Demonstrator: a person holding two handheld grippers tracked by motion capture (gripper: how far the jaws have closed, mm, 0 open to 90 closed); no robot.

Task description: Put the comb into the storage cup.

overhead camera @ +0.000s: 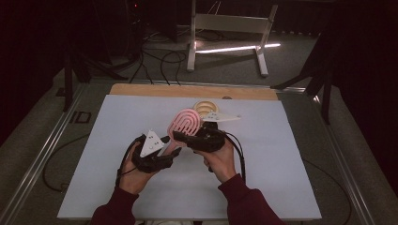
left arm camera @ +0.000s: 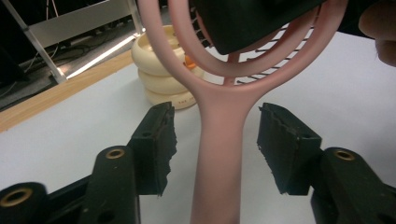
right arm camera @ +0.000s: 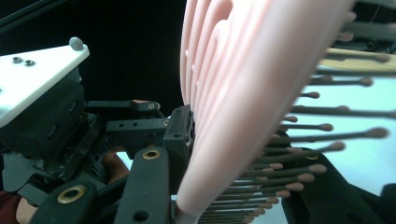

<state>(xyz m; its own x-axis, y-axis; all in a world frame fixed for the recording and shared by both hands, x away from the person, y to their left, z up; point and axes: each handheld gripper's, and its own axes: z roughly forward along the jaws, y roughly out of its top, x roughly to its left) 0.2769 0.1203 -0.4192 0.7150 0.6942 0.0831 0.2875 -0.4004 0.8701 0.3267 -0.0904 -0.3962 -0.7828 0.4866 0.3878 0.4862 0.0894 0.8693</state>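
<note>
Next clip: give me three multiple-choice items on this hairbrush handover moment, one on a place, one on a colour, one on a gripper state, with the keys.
1. Where is the stack of cream rings?
A. on the white table top beyond the brush
B. on the floor
C. in the left gripper

2. What colour is the hairbrush?
A. blue
B. pink
C. green

3. How does the left gripper stand to the brush handle?
A. clamped on it
B. jaws apart, either side of it, not touching
C. far away from it

Answers: 1 A, the rings sit on the table behind the brush head. 2 B, head and handle are pink. 3 B, gaps show on both sides of the handle, while the right gripper is shut on the head.
</note>
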